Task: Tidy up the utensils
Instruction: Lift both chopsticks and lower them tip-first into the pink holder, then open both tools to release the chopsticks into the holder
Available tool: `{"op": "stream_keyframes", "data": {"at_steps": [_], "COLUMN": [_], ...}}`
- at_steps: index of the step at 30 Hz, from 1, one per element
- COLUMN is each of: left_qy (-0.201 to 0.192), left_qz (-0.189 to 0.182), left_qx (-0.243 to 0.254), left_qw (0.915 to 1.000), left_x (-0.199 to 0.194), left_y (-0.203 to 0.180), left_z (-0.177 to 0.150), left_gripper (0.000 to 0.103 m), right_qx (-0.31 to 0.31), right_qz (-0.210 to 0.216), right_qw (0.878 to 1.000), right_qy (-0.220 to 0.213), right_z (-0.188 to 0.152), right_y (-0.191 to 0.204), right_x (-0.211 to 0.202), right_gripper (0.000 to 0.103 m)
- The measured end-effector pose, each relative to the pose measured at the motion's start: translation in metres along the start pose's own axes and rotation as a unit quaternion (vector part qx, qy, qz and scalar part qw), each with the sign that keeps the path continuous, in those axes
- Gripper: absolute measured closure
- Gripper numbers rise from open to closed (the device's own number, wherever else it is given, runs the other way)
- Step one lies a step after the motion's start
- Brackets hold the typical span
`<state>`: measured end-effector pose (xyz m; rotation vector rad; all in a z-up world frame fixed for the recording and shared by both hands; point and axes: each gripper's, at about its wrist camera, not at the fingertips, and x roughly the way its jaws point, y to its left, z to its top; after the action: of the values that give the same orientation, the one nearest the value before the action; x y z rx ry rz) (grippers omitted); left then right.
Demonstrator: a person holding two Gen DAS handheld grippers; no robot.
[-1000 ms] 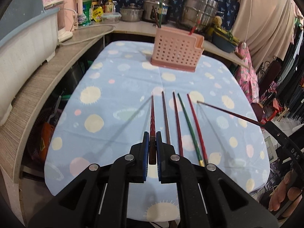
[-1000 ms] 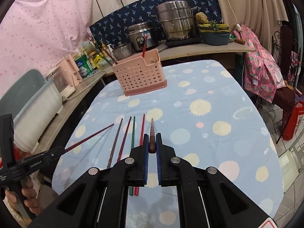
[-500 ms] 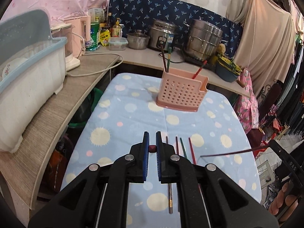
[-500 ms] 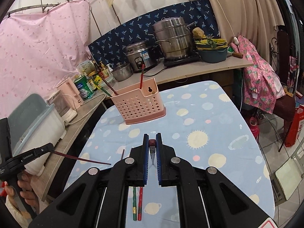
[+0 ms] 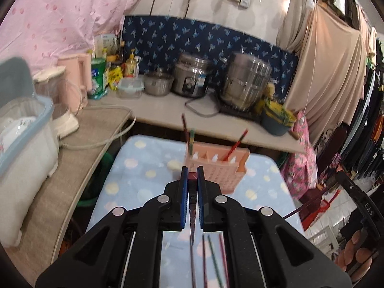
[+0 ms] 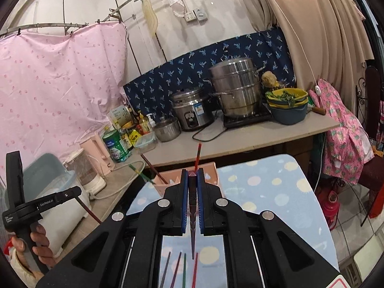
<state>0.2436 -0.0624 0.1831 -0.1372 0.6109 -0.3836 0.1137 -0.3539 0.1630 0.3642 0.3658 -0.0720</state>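
Observation:
My left gripper (image 5: 191, 175) is shut on a dark red chopstick (image 5: 192, 206) that hangs point-down above the table. My right gripper (image 6: 192, 174) is shut on another dark chopstick (image 6: 192, 218), also point-down. A pink perforated utensil holder (image 5: 216, 168) stands at the far end of the table just beyond the left fingertips, with three chopsticks in it; its rim shows in the right wrist view (image 6: 168, 178). Several loose chopsticks (image 5: 212, 261) lie on the blue dotted tablecloth below; they also show in the right wrist view (image 6: 180, 268).
A counter (image 5: 168, 117) behind the table carries steel pots (image 5: 244, 81), a rice cooker (image 6: 192, 112), bottles and a kettle. A dish tub (image 5: 24, 129) sits on the left counter. Clothes and a chair stand to the right (image 6: 348, 139).
Both grippers have risen and tilted up, carrying their chopsticks from lying level near the table to hanging point-down. The holder now sits close beyond both sets of fingertips.

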Motion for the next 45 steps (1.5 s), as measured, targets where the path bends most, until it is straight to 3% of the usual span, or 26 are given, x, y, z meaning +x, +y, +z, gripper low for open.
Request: {"op": "stream_keyframes", "data": {"at_steps": [7,12,18,29,37,39,41,45], "left_qy": [-0.064,-0.100,-0.100,-0.062,-0.038,-0.037,-0.035,-0.038], "left_qz": [-0.006,0.004,0.024,0.033,0.034,0.037,0.040,0.038], "left_qx": [-0.005,-0.011,-0.012,-0.011,-0.019,-0.017,-0.017,-0.015], "left_qw": [0.9979,0.9949,0.9946,0.9975,0.9985,0.9985,0.9985,0.9985], "left_x": [0.012,0.030,0.071,0.126,0.141,0.139,0.135,0.122], "left_y": [-0.019,-0.025,-0.027,-0.018,-0.011,-0.011,-0.009,-0.009], "left_z": [0.066,0.099,0.115,0.094,0.079,0.075,0.072,0.065], "left_gripper": [0.096,0.096,0.096,0.096,0.096,0.092,0.074,0.068], "right_qx": [0.027,0.041,0.051,0.044,0.027,0.025,0.027,0.024], "right_qz": [0.032,0.047,0.043,0.002,-0.017,-0.019,-0.019,-0.019], "right_qw": [0.998,0.997,0.996,0.999,0.999,0.999,0.999,0.999], "right_qy": [-0.049,-0.053,-0.052,0.004,0.036,0.034,0.031,0.021], "right_z": [0.064,0.088,0.097,0.060,0.038,0.036,0.036,0.035], "right_y": [0.010,0.013,0.006,-0.009,-0.012,-0.011,-0.011,-0.009], "right_x": [0.038,0.074,0.113,0.181,0.196,0.192,0.186,0.168], "right_gripper": [0.096,0.096,0.096,0.096,0.094,0.089,0.085,0.081]}}
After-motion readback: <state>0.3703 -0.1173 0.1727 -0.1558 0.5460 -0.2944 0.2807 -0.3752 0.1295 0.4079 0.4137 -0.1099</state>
